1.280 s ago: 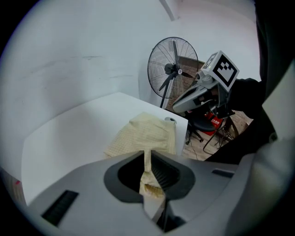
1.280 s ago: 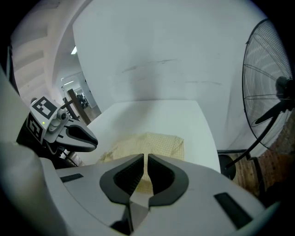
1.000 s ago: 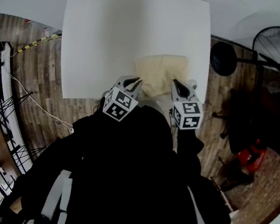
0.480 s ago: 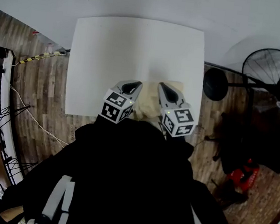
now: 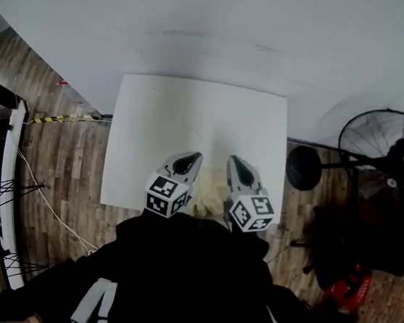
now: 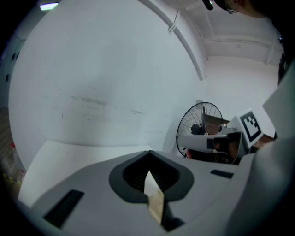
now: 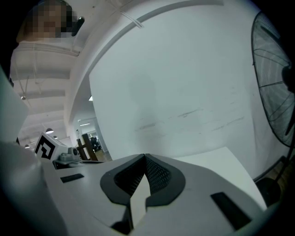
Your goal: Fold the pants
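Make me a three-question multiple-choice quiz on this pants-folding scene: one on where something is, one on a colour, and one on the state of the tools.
1. Where is the black standing fan relative to the white rectangular table?
A. On its top
B. To its right, on the wooden floor
C. To its left

2. What colour are the fabric pants?
A. Cream
B. Blue
C. Black

3. How do the left tool and right tool stand?
A. Both open and empty
B. Only the left shut
C. Both shut on the fabric pants

Answers:
1 B: the head view shows the fan past the table's right edge.
2 A: pale cream cloth lies between the two tools.
3 C: each gripper view shows its jaws together with a strip of cloth pinched between them.
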The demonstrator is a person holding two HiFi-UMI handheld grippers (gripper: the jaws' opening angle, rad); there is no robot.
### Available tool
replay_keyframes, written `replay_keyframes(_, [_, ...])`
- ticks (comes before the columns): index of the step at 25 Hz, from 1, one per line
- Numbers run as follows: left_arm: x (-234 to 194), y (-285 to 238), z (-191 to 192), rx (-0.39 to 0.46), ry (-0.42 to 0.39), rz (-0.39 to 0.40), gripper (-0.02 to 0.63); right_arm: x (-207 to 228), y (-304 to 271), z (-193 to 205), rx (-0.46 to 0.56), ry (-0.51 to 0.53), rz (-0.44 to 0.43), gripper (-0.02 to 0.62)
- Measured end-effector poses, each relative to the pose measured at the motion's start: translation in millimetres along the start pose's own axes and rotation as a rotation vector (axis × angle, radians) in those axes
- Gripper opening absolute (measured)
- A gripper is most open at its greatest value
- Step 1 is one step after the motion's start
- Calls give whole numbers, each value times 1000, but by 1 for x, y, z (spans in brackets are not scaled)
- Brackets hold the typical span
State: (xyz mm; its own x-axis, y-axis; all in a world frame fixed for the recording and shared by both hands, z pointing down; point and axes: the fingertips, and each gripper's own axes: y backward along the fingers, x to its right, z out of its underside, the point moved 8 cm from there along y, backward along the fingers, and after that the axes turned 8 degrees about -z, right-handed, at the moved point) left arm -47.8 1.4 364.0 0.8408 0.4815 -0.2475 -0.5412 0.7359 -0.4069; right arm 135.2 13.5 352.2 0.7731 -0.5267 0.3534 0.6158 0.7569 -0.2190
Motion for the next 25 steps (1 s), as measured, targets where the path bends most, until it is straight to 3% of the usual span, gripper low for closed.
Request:
replay_keyframes(5, [5,11,-24,80,1,-34,3,-2,2,-7,42,-34,-4,5])
replay_keyframes(15, [16,30,-47,188,-31,-84,3,-14,6,-35,83,34,-5,5])
replay_keyframes(25, [17,42,-51,218,-44,-106,5,-27,7,-44,108,80,-33,5])
